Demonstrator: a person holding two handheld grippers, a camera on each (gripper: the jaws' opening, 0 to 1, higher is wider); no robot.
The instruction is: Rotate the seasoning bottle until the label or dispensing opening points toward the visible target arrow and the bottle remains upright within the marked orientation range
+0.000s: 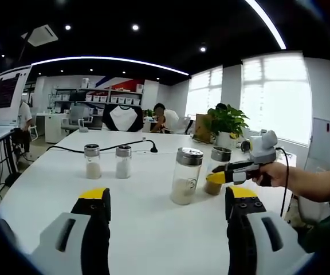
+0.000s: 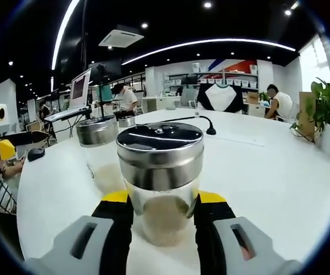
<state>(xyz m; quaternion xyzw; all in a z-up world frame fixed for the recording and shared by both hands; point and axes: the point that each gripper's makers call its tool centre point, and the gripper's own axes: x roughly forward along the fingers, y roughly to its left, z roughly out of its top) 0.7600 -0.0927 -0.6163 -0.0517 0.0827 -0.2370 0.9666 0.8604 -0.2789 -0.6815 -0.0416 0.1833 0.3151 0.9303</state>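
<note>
Your right claw (image 2: 160, 209) grips a round glass bottle (image 2: 160, 177) with a steel lid; your left claw (image 1: 168, 209) gapes wide above the smooth white tabletop (image 1: 148, 229).

On the white table (image 1: 153, 229), a black cable (image 1: 105, 148) runs behind two small jars (image 1: 93, 161); a potted plant (image 1: 227, 122) stands at its far edge.

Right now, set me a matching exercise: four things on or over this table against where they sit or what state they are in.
1. brown-filled bottle
2. pale-filled jar
3. potted plant
4. left claw

A. open, holding nothing
B. by the bright window
C. between the jaws of the right claw
D. standing free, silver lid on

Pairs: 1-C, 2-D, 3-B, 4-A
</note>
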